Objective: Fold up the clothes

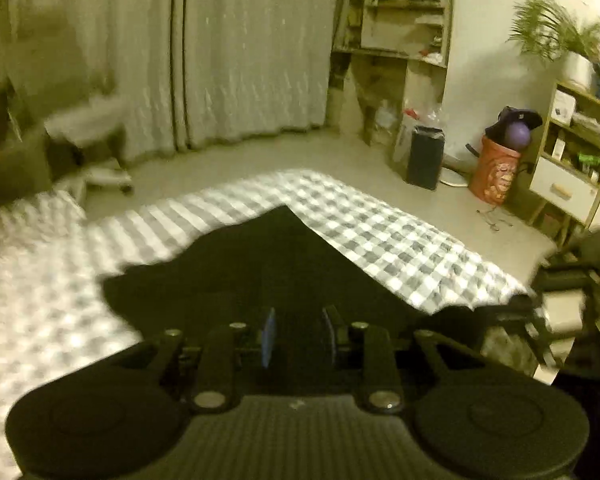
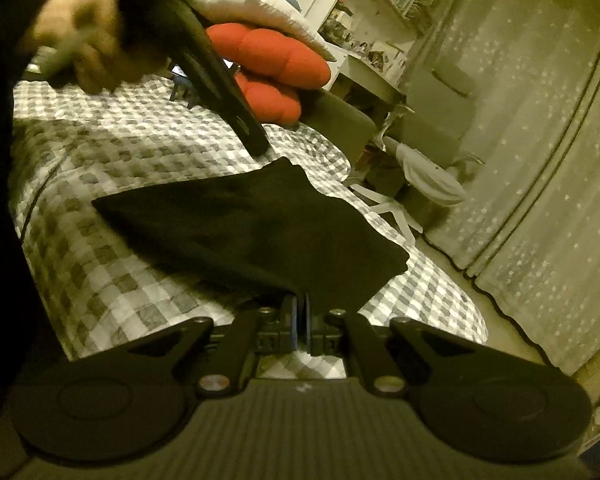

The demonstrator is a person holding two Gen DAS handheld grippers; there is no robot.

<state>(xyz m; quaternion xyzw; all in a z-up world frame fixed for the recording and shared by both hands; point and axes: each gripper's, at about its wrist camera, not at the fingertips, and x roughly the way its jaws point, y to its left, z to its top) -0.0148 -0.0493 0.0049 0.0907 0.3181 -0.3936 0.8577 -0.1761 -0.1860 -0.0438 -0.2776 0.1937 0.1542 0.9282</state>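
left claw [image 1: 298, 338] parted | over black garment [image 1: 260, 264] | checked bedspread [image 1: 380, 236]

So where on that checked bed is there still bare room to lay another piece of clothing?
Bare checked bedspread lies on the near side of the black folded garment, and between it and the red cushion. The bed edge by the curtain is narrow.

Blurred hand [image 2: 76, 36] (motion-smeared), chair [image 1: 88, 136]
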